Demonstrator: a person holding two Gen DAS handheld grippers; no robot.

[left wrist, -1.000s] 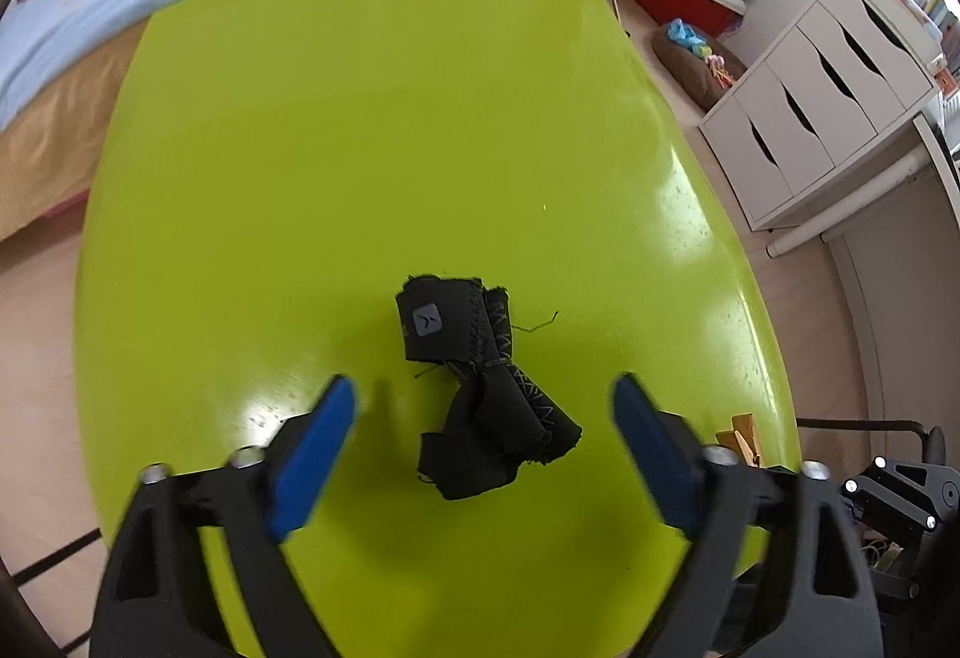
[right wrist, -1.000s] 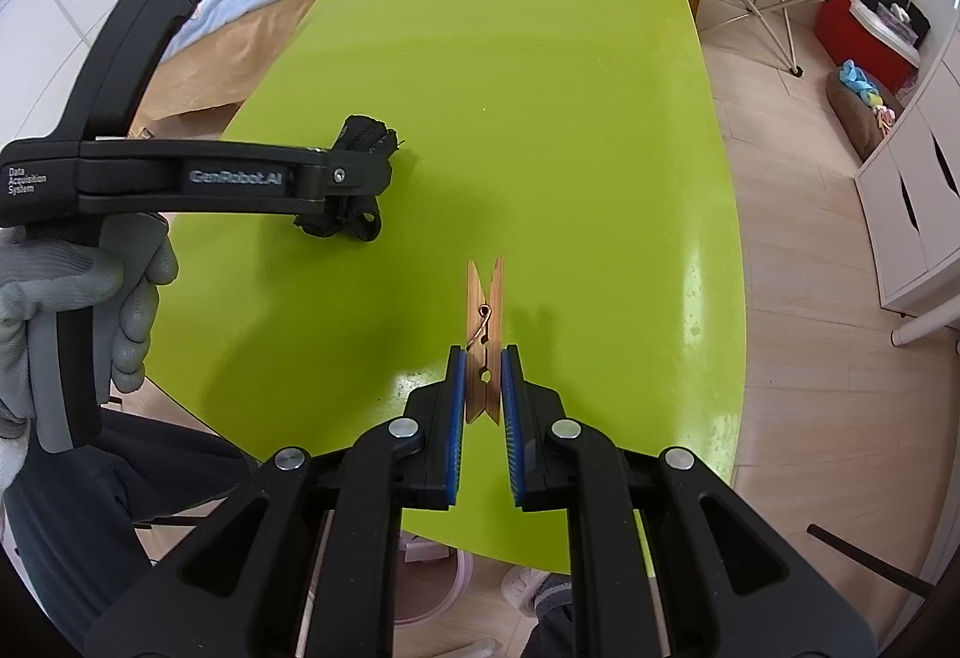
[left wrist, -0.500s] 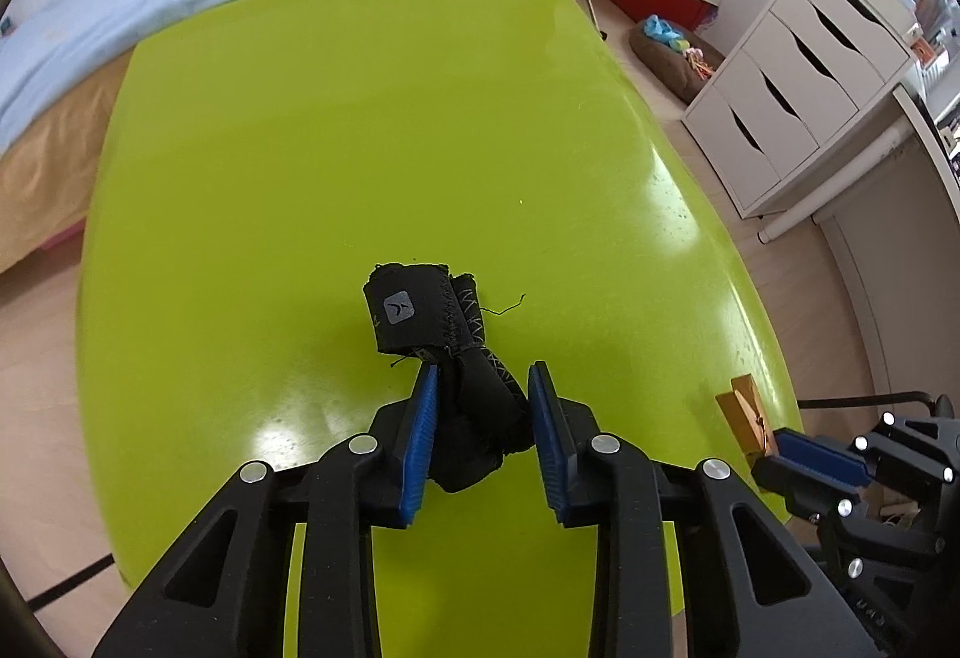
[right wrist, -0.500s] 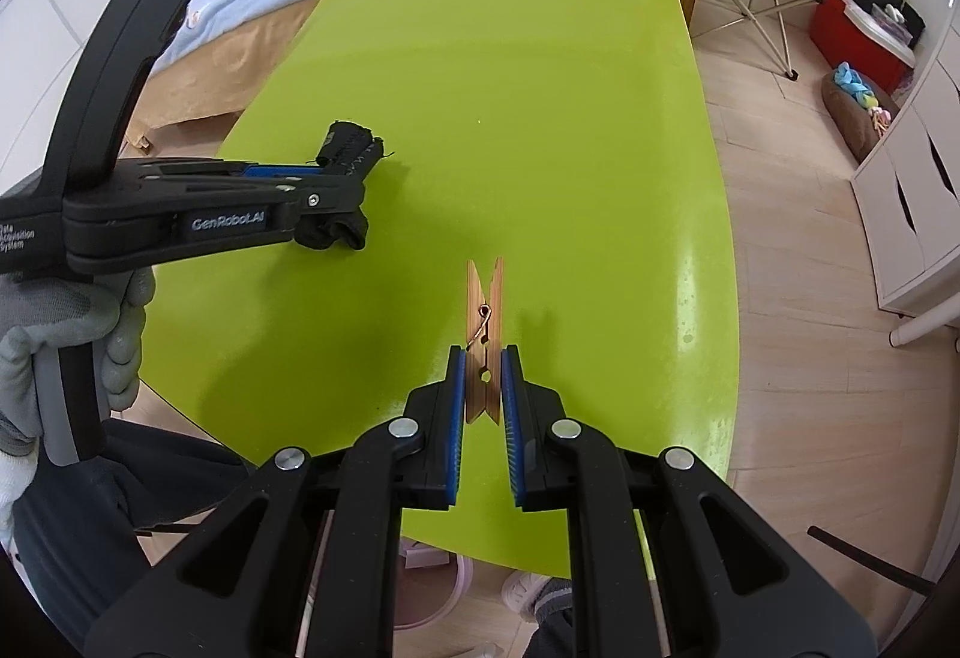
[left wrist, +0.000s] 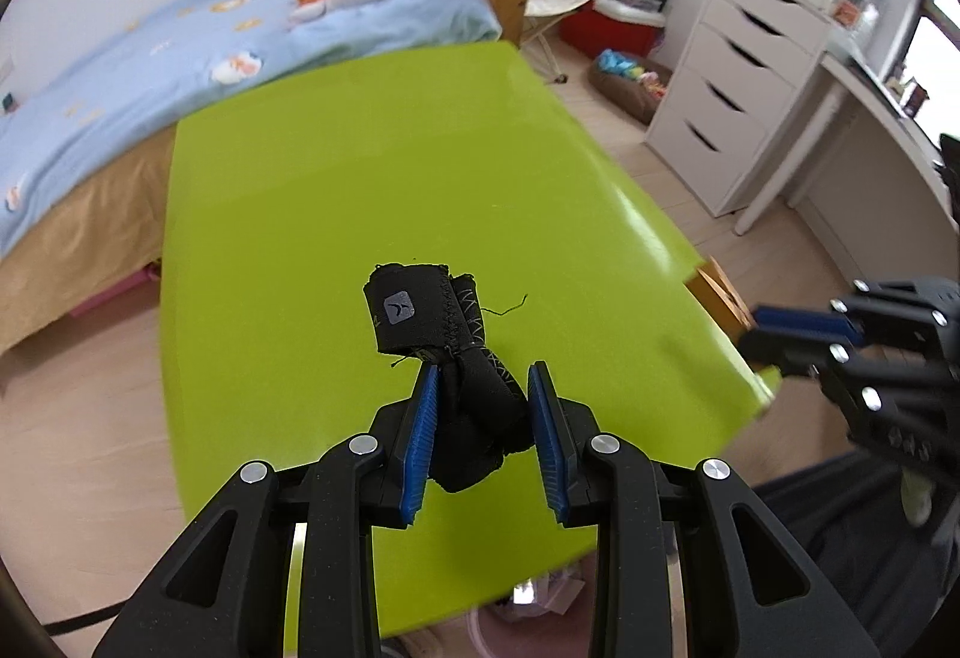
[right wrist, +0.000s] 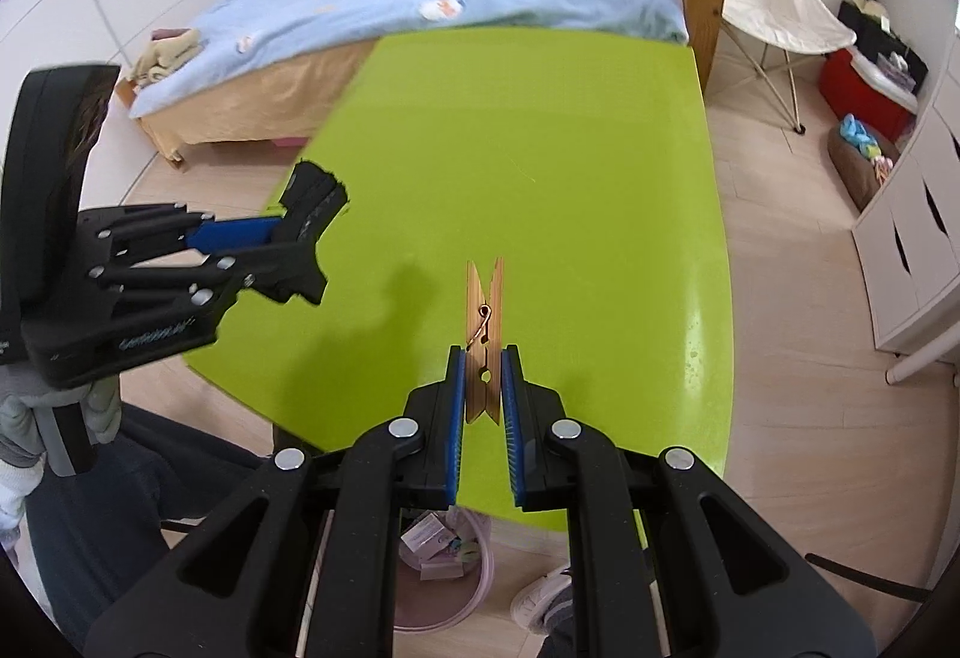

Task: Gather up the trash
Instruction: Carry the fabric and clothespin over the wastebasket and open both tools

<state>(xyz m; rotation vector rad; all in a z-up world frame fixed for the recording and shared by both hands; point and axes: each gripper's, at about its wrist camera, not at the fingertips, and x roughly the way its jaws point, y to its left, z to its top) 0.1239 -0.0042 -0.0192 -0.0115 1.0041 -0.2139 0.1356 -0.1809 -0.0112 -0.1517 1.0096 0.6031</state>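
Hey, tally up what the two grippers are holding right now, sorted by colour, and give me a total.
Black: 1, the fabric scrap in the left gripper.
Tan wood: 1, the clothespin in the right gripper.
Total: 2

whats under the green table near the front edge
Under the green table, past its near edge, a pink bin shows with some packets inside. The tabletop and right gripper cover most of it, so the rest of its contents can't be seen.
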